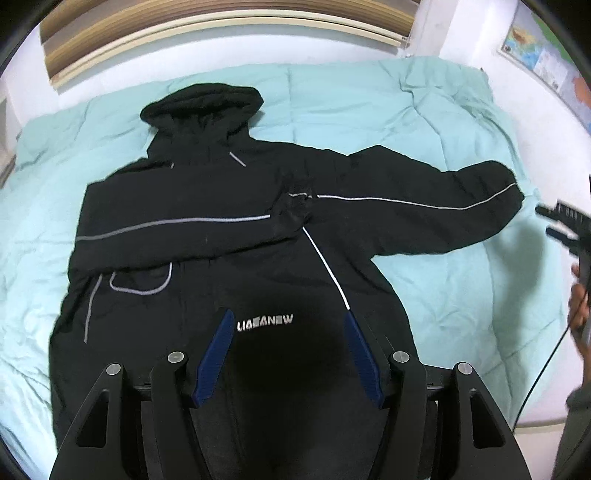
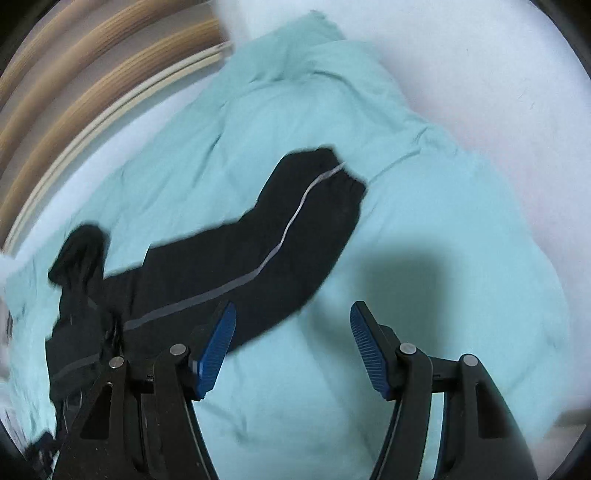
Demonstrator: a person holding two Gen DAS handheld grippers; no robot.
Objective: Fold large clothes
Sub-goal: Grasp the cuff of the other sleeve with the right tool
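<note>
While the black jacket [image 1: 229, 236] lies spread, front side down, on a light-blue quilt [image 1: 424, 122] covering the bed, both grippers hang above it with nothing between their blue pads. One sleeve is folded across the back of the jacket; the other sleeve [image 2: 280, 240] stretches straight out to the side, its cuff resting on the quilt, a thin pale stripe running along its length. The hood [image 1: 203, 107] points toward the wooden headboard [image 1: 207, 33]. Left gripper [image 1: 288, 350]: jaws parted, poised over the lower back of the jacket, just below the white lettering [image 1: 264, 323] — no cloth is pinched. Right gripper [image 2: 293, 347]: jaws likewise apart and empty, one finger over the outstretched sleeve near the shoulder, the other over bare quilt; its shadow falls on the quilt beside the sleeve. From the left wrist view, the right gripper shows at the picture's right edge, just beyond the cuff, held in a person's hand [image 1: 580, 306]. A map [image 1: 543, 55] hangs on the white wall.
</note>
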